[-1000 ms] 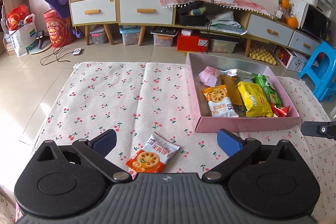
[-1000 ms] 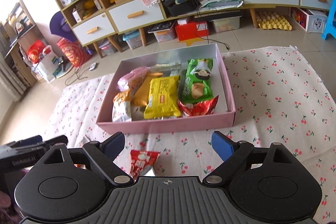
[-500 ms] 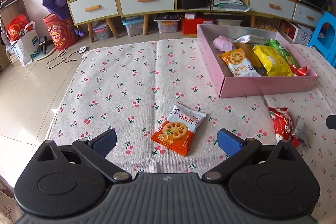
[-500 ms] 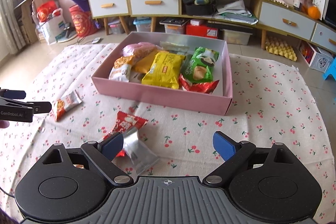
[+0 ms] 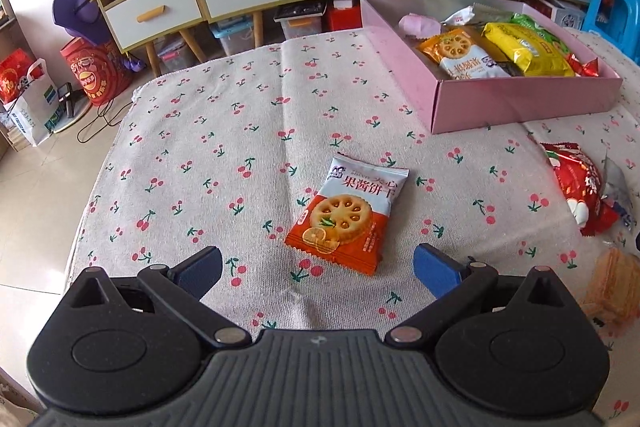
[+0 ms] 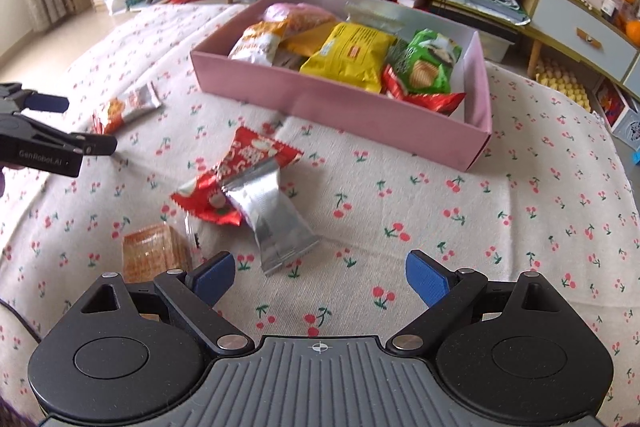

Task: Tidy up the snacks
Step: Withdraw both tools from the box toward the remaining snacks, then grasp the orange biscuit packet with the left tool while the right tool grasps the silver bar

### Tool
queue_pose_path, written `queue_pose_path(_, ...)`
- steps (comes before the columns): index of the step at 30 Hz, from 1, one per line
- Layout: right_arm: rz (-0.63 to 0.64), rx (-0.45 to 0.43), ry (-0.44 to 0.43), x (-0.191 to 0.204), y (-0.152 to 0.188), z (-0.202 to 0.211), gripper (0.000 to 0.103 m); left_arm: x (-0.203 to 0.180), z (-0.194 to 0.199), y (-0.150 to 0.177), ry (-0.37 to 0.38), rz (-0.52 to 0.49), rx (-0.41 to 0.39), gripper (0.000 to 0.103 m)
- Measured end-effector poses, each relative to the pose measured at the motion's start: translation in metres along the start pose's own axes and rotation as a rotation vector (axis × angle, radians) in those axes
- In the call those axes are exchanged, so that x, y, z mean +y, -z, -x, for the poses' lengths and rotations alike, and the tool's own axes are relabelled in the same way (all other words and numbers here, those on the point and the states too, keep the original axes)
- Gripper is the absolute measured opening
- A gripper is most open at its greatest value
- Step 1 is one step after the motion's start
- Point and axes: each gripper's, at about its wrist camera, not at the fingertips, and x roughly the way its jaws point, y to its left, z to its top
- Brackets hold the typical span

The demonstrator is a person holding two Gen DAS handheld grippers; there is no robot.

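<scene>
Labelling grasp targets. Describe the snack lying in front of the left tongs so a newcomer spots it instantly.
Start at the pink box on the cherry-print cloth; on the bare cloth in front of its near corner lies one flat biscuit packet, alone. It is white on top and orange below, with a round jam biscuit pictured, unlike the red wrapper and silver packet piled further right.

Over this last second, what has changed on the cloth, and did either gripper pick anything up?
Both grippers came down toward the loose snacks: the left gripper over the biscuit packet, the right gripper over the silver packet and the red packet. Both are open and nothing was picked up. The snacks and the pink box stayed put.
</scene>
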Motion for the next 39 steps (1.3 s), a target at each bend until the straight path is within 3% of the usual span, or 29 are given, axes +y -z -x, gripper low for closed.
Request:
queue_pose_path(5, 0.000, 0.021, 0.001, 0.000, 0.002, -0.012, 0.094, 0.007, -0.002, 0.001, 0.035, 0.025, -0.021, 0.103)
queue_pose_path(10, -0.039, 0.004, -0.026, -0.007, -0.001, -0.018, 0.096, 0.020, -0.011, 0.003, 0.115, 0.107, -0.025, 0.103)
queue_pose_path(15, -0.049, -0.019, -0.028, -0.010, -0.003, -0.023, 0.102, 0.017, -0.010, 0.003, 0.113, 0.098, -0.039, 0.103)
queue_pose_path(23, -0.047, -0.039, -0.012, -0.010, -0.006, -0.024, 0.101, 0.017, -0.012, -0.002, 0.121, 0.067, -0.042, 0.103)
queue_pose_path(26, -0.029, -0.046, -0.009, -0.007, -0.006, -0.022, 0.100, 0.015, -0.011, -0.004, 0.132, 0.057, -0.045, 0.096)
queue_pose_path(37, -0.004, -0.071, -0.027, -0.003, -0.009, -0.017, 0.093, 0.008, -0.008, -0.012, 0.153, 0.043, -0.044, 0.053)
queue_pose_path(39, -0.004, -0.071, -0.032, -0.003, -0.010, -0.017, 0.087, 0.008, -0.008, -0.012, 0.150, 0.041, -0.043, 0.053)
